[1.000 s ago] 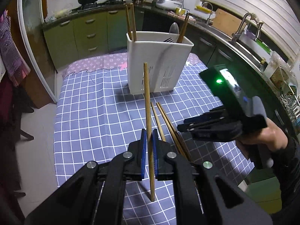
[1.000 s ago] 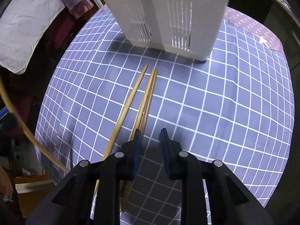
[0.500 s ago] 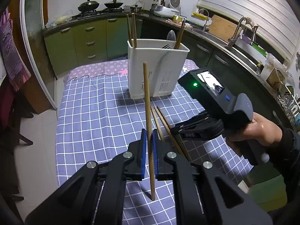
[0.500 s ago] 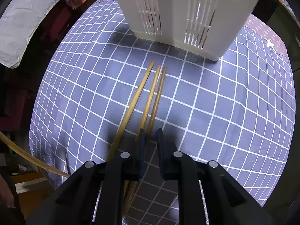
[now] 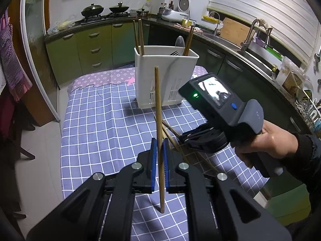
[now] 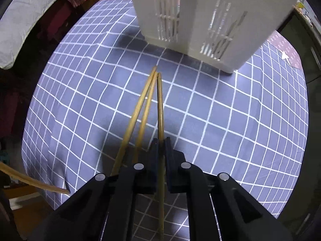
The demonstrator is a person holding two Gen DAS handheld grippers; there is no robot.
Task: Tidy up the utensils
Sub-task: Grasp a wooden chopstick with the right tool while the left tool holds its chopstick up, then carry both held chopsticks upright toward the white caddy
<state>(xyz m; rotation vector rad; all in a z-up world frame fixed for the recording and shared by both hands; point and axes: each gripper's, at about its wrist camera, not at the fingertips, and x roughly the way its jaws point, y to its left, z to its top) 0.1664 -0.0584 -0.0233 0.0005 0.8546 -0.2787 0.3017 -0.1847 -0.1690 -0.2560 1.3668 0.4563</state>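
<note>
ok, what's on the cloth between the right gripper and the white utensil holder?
Only the three chopsticks lying on the checked cloth, tips pointing at the utensil holder. Beyond their tips the cloth is bare up to the holder. Clearest in the right wrist view.

A wooden chopstick is clamped between the fingers of the right gripper, whose jaws have just been closing. Two more chopsticks are seen lying just left of the fingers on the checked cloth; ahead of the fingers, a white slotted holder is seen
</note>
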